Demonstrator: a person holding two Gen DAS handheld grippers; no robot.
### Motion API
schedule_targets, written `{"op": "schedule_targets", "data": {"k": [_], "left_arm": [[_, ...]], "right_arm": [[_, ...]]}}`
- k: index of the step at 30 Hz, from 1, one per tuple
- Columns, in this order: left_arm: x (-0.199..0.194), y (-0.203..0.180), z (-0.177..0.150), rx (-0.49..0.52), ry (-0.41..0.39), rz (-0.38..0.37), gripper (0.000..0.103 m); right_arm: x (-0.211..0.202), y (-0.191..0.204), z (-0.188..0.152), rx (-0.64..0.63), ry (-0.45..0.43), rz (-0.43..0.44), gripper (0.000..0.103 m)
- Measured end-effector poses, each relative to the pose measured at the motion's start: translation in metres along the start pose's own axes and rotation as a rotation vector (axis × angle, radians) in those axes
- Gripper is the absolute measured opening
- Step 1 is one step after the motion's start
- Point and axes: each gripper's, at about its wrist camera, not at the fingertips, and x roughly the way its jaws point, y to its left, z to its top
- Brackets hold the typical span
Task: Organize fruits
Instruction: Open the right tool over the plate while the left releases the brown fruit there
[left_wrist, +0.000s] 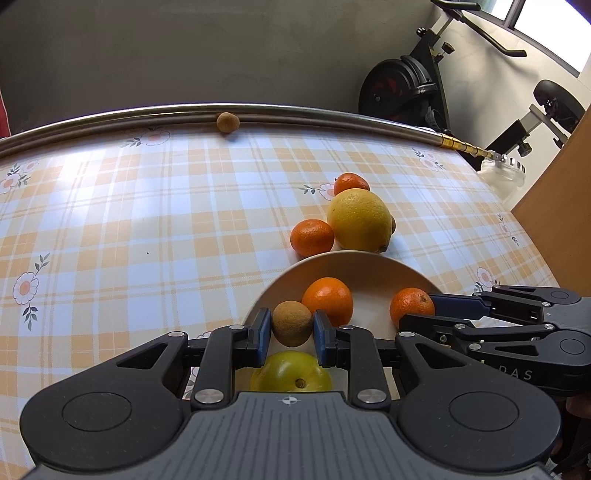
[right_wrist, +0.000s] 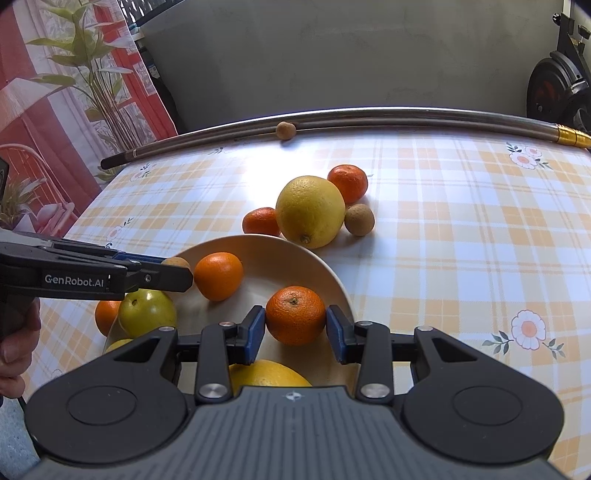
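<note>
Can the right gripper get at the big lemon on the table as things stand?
Probably not yet. The right gripper is shut on a mandarin over the bowl. The lemon lies just beyond the bowl with nothing blocking it, once the jaws are free.

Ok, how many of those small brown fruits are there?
3 brown fruits: one in the left gripper at the bowl, one beside the yellow fruit, one against the metal pole. Others may be hidden.

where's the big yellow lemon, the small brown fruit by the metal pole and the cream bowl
big yellow lemon (right_wrist: 310, 210), right wrist view, mid peel
small brown fruit (left_wrist: 228, 122), left wrist view, centre
cream bowl (right_wrist: 258, 243), right wrist view, far rim
</note>
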Motion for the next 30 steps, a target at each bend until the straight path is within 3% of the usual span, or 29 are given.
{"op": "schedule_targets", "data": {"k": [13,17,23,30], "left_arm": [[0.007,0.002,-0.001,-0.013,0.012,0.008,0.026],[0.003,0.007,0.001,-0.041,0.019,-0.011,0.031],[-0.018,0.009,0.003,-0.031,-0.041,0.002,0.039],[-0.047,0.015,0.015,-0.030,-0.121,0.011,0.039]], "right_arm": [[0.001,0.001,0.002,-0.004,0.003,-0.007,0.041],[-0.001,0.001,0.004,-0.004,0.002,-0.006,0.041],[-0.016,0.004,0.008,0.010,-0.045,0.003,0.043],[-0.031,0.000,0.013,0.048,-0.097,-0.005,0.043]]}}
